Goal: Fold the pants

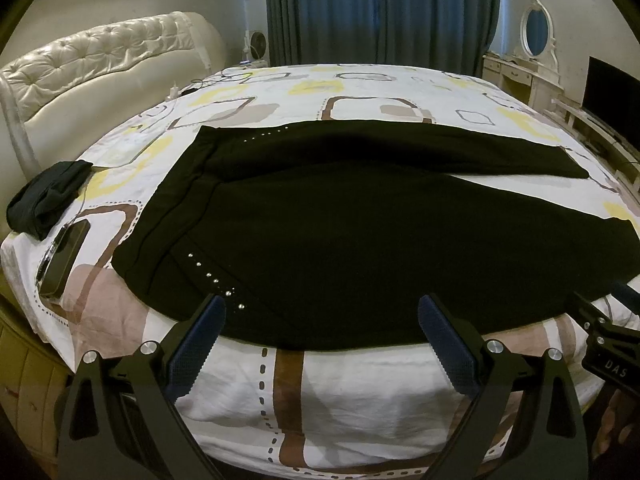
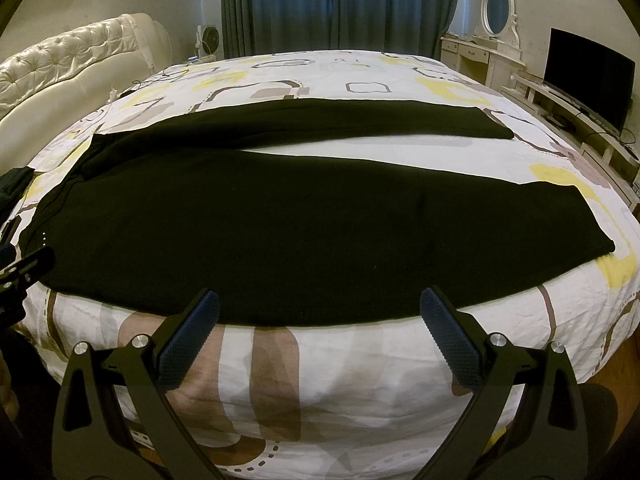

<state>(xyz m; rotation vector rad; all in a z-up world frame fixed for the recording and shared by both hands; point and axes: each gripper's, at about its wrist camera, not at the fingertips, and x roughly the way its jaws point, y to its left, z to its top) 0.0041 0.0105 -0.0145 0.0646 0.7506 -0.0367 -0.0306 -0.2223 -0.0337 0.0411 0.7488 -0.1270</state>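
Observation:
Black pants (image 1: 340,240) lie spread flat on the patterned bed cover (image 1: 360,92), waistband to the left, both legs reaching right with a gap between them. They also show in the right wrist view (image 2: 260,220). Small silver studs (image 1: 208,276) mark the near hip. My left gripper (image 1: 322,312) is open and empty, hovering at the near edge of the pants by the hip. My right gripper (image 2: 320,306) is open and empty at the near edge of the closer leg. Each gripper shows at the other view's edge: the right (image 1: 612,344), the left (image 2: 24,272).
A folded dark garment (image 1: 48,200) and a phone (image 1: 60,260) lie at the bed's left edge, near the tufted headboard (image 1: 100,64). Cables (image 1: 208,80) lie at the far left of the bed. A dresser with mirror (image 2: 492,40) and a TV (image 2: 588,76) stand right.

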